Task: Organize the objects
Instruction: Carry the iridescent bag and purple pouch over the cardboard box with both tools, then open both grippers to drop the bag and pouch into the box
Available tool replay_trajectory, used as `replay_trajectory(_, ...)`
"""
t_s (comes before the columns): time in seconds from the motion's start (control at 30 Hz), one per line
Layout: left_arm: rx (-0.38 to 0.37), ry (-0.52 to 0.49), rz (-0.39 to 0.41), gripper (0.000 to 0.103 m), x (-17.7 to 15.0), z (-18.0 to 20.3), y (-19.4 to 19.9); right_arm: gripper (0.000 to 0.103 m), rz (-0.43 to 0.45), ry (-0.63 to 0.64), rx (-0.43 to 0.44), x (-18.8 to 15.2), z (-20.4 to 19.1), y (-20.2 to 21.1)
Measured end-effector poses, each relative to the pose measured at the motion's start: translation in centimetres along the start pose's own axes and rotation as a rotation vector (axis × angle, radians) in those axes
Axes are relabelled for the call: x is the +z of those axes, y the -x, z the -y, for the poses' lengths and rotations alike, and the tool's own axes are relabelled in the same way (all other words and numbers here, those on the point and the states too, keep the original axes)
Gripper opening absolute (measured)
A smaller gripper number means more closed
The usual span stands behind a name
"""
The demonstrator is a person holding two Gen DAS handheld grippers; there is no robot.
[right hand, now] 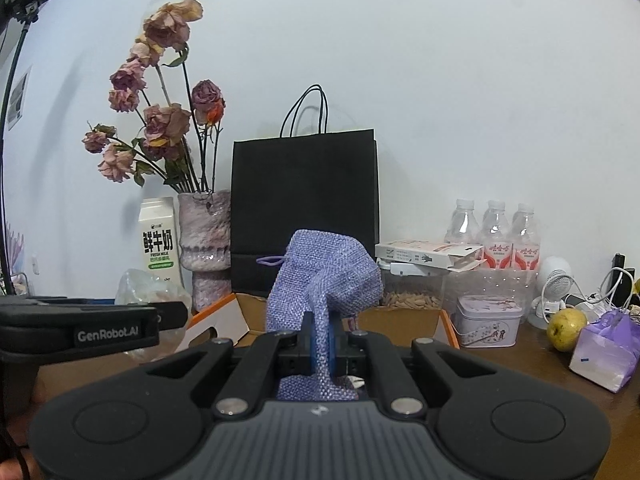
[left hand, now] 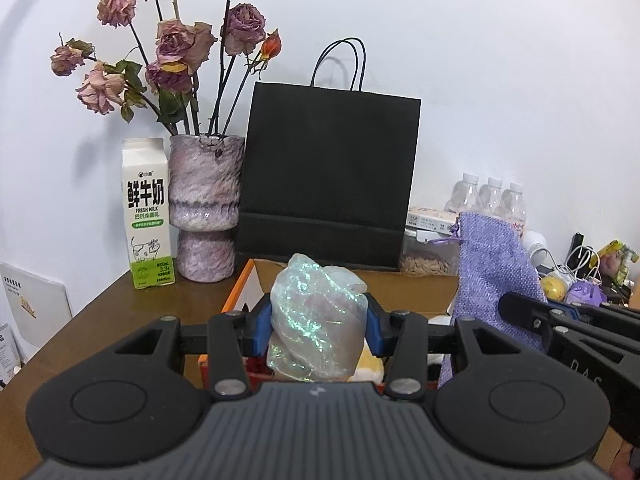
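Two bags are held up, one in each gripper, over an open cardboard box (right hand: 408,320) with orange edges that sits on the brown table (left hand: 100,312). One is a shimmery clear plastic bag (left hand: 318,316), crumpled into a lump and clamped between the blue pads of the left gripper (left hand: 319,330). The other is a purple woven drawstring pouch (right hand: 324,284), pinched flat in the tightly closed right gripper (right hand: 323,344); its body flops above the pads and a loop of purple cord sticks out on the left. The left gripper's side reads "GenRobot.AI" in the right wrist view.

Behind the box stands one black paper bag (left hand: 330,176) with two cord handles. Left of it is one mottled purple vase (left hand: 206,204) of dried roses (left hand: 172,44), and one milk carton (left hand: 147,216) printed "鲜牛奶", "FRESH MILK" and "3.3"; its smaller text is too fine to read.

To the right stand three clear water bottles (right hand: 496,232) with red and white labels, one flat white carton (right hand: 428,254) showing a glove icon, one clear tub of seeds (right hand: 412,294), one decorated tin (right hand: 490,320), one small white fan (right hand: 554,284), one yellow-green fruit (right hand: 566,328) and one purple packet (right hand: 604,352), plus some white cables
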State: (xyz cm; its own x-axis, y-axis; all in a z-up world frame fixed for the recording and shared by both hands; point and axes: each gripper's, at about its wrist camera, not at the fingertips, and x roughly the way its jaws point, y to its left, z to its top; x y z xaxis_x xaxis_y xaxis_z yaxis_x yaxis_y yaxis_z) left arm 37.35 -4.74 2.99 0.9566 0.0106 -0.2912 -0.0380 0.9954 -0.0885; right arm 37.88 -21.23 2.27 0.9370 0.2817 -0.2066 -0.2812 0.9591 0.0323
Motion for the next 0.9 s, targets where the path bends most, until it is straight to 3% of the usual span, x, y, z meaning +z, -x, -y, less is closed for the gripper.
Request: replay_trajectory(0.9, 0.011, -0.003, -0.016, 0.046, 1.9, -0.3, -8.7, 0.005, -0.023, -0.028, 0.030, 1.9, 1.9, -9.2)
